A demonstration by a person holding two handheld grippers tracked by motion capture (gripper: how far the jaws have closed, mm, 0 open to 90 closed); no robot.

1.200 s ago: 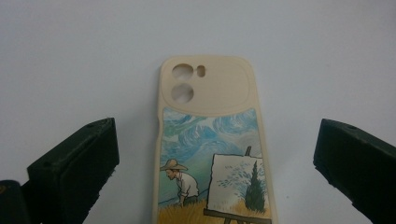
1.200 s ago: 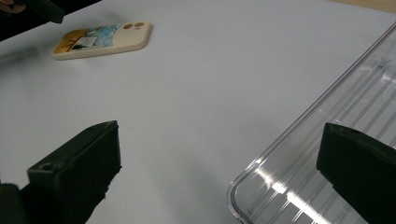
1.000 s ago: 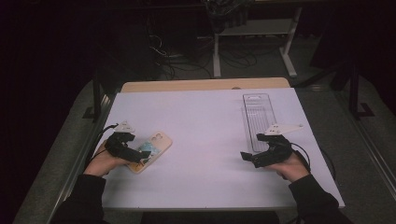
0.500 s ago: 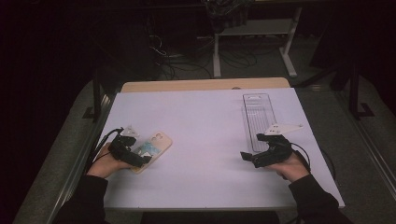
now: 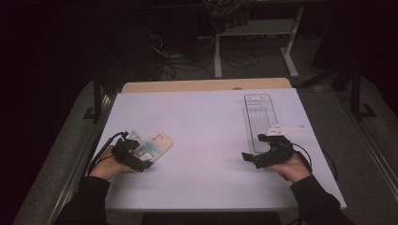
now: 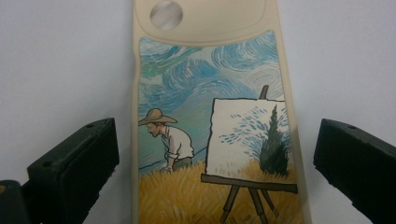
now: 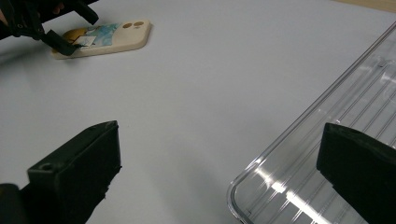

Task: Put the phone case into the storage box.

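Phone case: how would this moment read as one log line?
left tongs: open, straddling phone case | right tongs: open, empty, beside clear tray | case flat on table

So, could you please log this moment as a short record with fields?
surface: white table
item in hand: phone case, beige with painted artist-and-easel scene, flat on table
left gripper: open, jaws either side of the case, not touching
right gripper: open, holding nothing
other item: clear plastic tray, beside right gripper
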